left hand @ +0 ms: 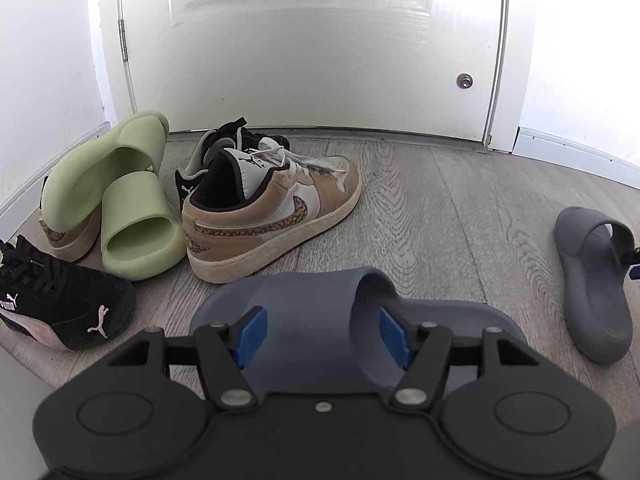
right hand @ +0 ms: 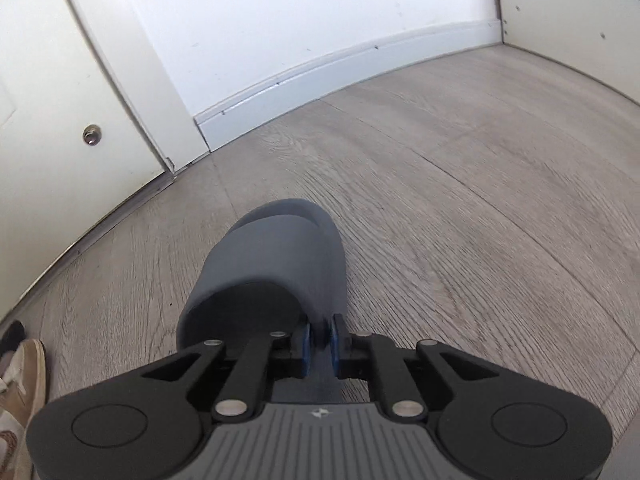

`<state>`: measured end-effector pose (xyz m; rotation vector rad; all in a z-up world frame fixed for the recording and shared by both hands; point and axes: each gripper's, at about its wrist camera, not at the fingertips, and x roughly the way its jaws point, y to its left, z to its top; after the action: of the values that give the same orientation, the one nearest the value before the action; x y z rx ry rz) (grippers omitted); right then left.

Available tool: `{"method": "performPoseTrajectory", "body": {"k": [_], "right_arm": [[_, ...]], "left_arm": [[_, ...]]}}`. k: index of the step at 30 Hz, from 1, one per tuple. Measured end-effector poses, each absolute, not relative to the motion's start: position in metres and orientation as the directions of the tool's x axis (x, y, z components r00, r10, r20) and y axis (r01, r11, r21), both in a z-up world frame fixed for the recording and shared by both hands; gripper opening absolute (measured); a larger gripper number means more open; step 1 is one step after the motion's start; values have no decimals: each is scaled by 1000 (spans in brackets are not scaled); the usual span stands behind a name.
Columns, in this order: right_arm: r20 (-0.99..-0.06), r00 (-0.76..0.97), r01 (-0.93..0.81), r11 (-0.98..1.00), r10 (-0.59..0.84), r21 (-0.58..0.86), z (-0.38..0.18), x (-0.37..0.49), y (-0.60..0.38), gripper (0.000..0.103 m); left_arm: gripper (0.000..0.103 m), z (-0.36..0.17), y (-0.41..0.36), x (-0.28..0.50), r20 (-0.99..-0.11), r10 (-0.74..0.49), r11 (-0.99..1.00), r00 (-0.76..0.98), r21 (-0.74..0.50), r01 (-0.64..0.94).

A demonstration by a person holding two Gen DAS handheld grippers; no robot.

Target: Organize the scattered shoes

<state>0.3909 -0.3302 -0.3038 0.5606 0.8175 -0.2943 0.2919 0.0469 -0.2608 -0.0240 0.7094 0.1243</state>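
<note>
I count 2 grey slides: one under my left cam (left hand: 304, 312), other off to the right (left hand: 596, 280). 2 green slides (left hand: 136, 208), stacked. Tan sneakers: 2, one in full view (left hand: 272, 216), one mostly hidden under the green pair (left hand: 68, 236). Black sneakers: 2, one at left edge (left hand: 60, 304), one behind the tan (left hand: 224, 148). 1 door (left hand: 312, 40).

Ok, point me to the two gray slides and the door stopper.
Near gray slide (left hand: 304, 292): left wrist view, strap top.
Far gray slide (left hand: 600, 312): left wrist view, footbed.
Door stopper (left hand: 465, 81): left wrist view, metal head on door.
</note>
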Motion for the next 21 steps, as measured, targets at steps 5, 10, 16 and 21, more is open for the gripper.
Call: {"method": "performPoseTrajectory", "body": {"k": [5, 10, 16, 21], "right_arm": [[-816, 578, 438, 844, -2, 309, -306, 367, -334, 27], [-845, 533, 397, 872, 35, 287, -308, 370, -316, 27], [-826, 463, 275, 834, 321, 478, -318, 366, -280, 29], [-695, 579, 64, 826, 426, 559, -290, 366, -272, 29]], "left_arm": [[64, -260, 44, 291, -648, 96, 994, 755, 22, -108], [64, -262, 37, 291, -647, 102, 995, 756, 56, -86], [64, -262, 35, 290, -647, 94, 996, 757, 60, -72], [64, -261, 42, 291, -654, 91, 995, 751, 26, -97]]}}
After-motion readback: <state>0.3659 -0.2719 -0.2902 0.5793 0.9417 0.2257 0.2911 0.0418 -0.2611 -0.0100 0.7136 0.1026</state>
